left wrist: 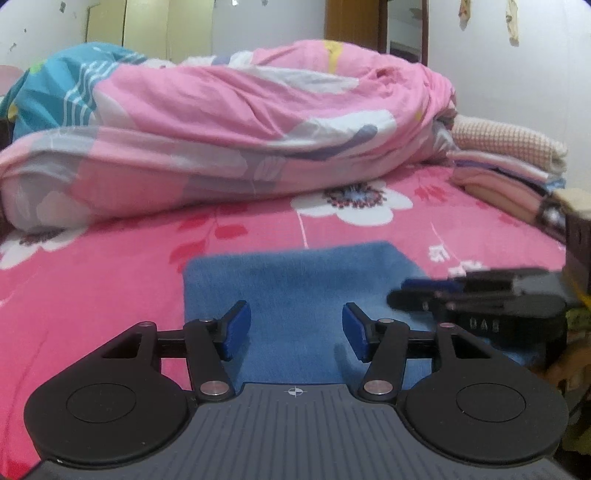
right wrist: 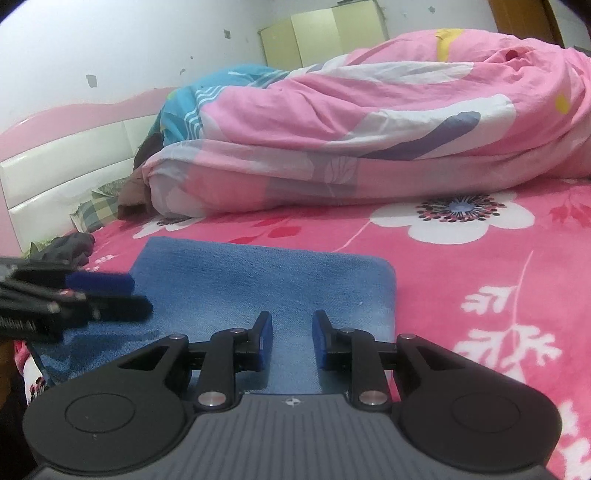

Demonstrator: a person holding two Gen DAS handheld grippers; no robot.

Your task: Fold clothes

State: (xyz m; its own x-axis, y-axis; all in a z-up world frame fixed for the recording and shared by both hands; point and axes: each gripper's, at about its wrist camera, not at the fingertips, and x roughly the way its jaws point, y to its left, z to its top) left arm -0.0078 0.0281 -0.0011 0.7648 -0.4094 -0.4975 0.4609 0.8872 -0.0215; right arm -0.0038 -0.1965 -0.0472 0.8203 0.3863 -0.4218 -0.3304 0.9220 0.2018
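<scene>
Nearest the lens, the left hand-held gripper (left wrist: 296, 330) stands about half open, its blue pads (left wrist: 236, 328) clear of the cloth, nothing between them. The right hand-held gripper (right wrist: 292, 339) shows a narrower gap, its blue pads (right wrist: 264, 341) also apart and gripping nothing.

Both hover over a folded blue terry-cloth garment (left wrist: 295, 288) that lies flat on the bed's bright pink flower-print sheet (left wrist: 110, 280). In the left wrist view the right hand-held gripper juts in at 3 o'clock over the garment's right edge; in the right wrist view the left one enters at 9 o'clock over its left edge.

Beyond the garment, at 12 o'clock, a rumpled pink, white and turquoise quilt (left wrist: 236, 133) is heaped across the bed. At 2 o'clock in the left view sits a stack of folded pastel linens (left wrist: 506, 155). A pink-and-white padded headboard (right wrist: 66, 155) rises at 10 o'clock in the right view, pale yellow wardrobe doors (right wrist: 321, 33) behind.
</scene>
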